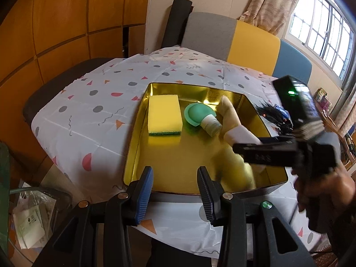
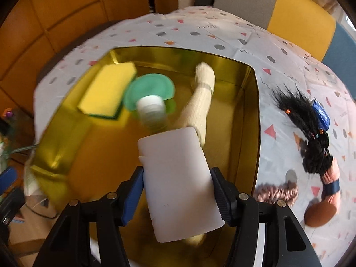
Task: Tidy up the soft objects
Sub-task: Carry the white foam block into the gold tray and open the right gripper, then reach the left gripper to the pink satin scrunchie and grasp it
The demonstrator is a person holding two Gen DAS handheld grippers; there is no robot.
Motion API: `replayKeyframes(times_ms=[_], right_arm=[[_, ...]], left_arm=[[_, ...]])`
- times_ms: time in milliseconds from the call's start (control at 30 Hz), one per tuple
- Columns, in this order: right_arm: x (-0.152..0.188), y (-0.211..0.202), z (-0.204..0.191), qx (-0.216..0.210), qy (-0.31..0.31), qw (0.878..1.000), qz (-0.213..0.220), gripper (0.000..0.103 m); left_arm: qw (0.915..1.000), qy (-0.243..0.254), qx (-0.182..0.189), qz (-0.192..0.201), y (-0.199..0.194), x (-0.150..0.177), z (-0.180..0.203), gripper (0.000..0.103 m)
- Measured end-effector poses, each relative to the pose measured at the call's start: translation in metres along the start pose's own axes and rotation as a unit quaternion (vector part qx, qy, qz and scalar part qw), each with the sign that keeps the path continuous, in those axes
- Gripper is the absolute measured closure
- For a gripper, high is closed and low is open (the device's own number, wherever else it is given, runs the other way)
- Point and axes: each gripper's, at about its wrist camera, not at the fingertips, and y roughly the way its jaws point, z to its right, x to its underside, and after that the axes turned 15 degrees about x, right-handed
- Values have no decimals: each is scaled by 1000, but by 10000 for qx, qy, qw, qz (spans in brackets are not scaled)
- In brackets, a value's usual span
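A gold tray [image 1: 133, 133] on the patterned tablecloth holds a yellow sponge [image 1: 164, 113], a green-capped mushroom-shaped toy [image 1: 198, 115] and a cream sock-like piece [image 1: 231, 113]. My left gripper [image 1: 175, 173] stands open at the tray's near rim with nothing between its fingers. In the right wrist view my right gripper [image 2: 178, 178] hangs over the tray [image 2: 255, 111], shut on a white foam block [image 2: 178, 178] whose sides touch both pads. The sponge [image 2: 106, 89], the toy [image 2: 149, 93] and the cream piece [image 2: 200, 102] lie just beyond the block.
To the right of the tray, a doll with long black hair [image 2: 307, 133] and a pink knitted piece [image 2: 276, 191] lie on the cloth. A grey, yellow and blue chair back [image 1: 253, 42] stands behind the table. Papers and bags [image 1: 31, 218] lie on the floor at left.
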Motion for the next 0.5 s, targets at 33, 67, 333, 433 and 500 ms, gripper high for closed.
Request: replayKeyframes(times_ms=[33, 67, 333, 433, 500], right_arm=[[-2, 2, 0, 62, -6, 10000, 9, 40], [-4, 4, 2, 146, -4, 9999, 46, 40], [-4, 2, 13, 391, 99, 9986, 331, 25], [2, -4, 16, 284, 176, 9985, 423, 22], [5, -8, 15, 255, 217, 9983, 482, 20]], left_arm=[[10000, 2, -6, 3, 0, 0, 0, 62], [10000, 9, -18, 5, 0, 0, 0, 62], [10000, 45, -26, -54, 3, 0, 3, 62], [9999, 85, -22, -48, 2, 1, 5, 62], [9999, 108, -27, -37, 1, 1, 7, 62]])
